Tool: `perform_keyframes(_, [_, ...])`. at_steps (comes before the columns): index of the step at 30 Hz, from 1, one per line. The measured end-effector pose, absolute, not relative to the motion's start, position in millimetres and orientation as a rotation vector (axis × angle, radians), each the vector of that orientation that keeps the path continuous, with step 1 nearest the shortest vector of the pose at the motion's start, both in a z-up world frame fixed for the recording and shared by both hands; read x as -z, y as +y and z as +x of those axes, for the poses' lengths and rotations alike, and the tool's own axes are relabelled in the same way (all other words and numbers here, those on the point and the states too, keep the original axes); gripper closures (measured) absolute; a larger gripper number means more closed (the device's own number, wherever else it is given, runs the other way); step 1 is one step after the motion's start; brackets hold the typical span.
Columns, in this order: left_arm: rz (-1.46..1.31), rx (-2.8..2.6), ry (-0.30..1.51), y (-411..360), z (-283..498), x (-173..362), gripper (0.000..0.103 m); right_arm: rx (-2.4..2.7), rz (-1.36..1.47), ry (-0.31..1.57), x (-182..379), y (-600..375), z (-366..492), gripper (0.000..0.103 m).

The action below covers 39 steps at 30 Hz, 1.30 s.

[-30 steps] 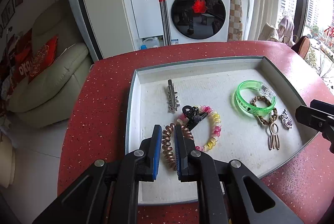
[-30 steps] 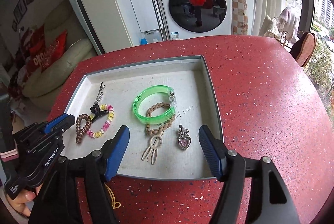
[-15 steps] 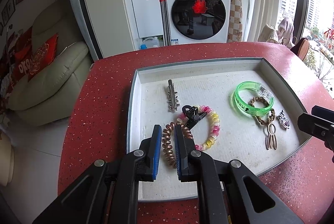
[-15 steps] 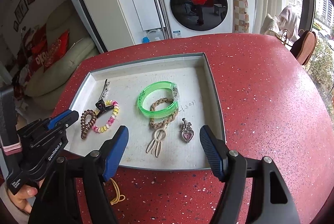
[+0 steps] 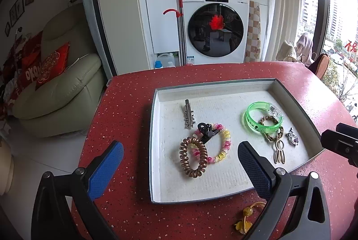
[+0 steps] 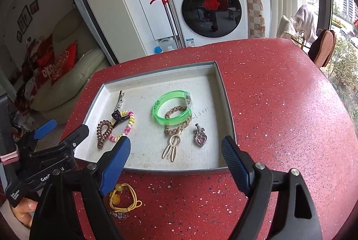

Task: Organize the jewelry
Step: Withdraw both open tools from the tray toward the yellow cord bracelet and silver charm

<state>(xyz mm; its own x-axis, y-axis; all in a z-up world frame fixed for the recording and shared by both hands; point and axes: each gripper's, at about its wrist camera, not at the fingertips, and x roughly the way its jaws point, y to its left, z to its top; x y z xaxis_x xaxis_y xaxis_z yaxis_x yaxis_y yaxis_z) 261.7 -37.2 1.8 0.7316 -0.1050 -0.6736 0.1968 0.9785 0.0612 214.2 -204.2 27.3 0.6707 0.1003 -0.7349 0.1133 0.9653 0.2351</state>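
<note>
A grey tray (image 5: 154, 119) (image 6: 227, 105) on the red table holds a brown coil hair tie (image 5: 193, 157) (image 6: 104, 132), a pink-yellow bead bracelet (image 5: 223, 143) (image 6: 128, 126), a black clip (image 5: 207, 131), a silver hair clip (image 5: 188, 113), a green bangle (image 5: 261, 117) (image 6: 172, 108), a braided tie (image 5: 274, 132) (image 6: 176, 123) and a heart pendant (image 5: 293, 139) (image 6: 200, 139). My left gripper (image 5: 179, 169) is open and empty, above the tray's near left. My right gripper (image 6: 176, 161) is open and empty over the tray's near edge.
A yellow elastic hair tie with a bead (image 6: 123, 197) (image 5: 246, 215) lies on the table in front of the tray, with a small silver piece (image 6: 119, 215) beside it. A sofa (image 5: 60, 92) and washing machine (image 5: 214, 25) stand beyond the table.
My left gripper has opened and let go of the brown coil hair tie, which now lies in the tray. Both grippers have pulled back and up from the tray.
</note>
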Motion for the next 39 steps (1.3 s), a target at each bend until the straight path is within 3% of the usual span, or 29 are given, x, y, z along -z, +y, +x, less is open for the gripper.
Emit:
perform_keyframes(23, [0.114,0.181,0.753,-18.0,189.2,-2.0,0.000,-0.028,0.266,0.820,-42.1,-177.2,149.5,0.010])
perform_keyframes(39, [0.056,0.209,0.860,18.1,147.0,42.8,0.000,-0.060,0.173,0.976,6.1,-139.3,153.1,0.010])
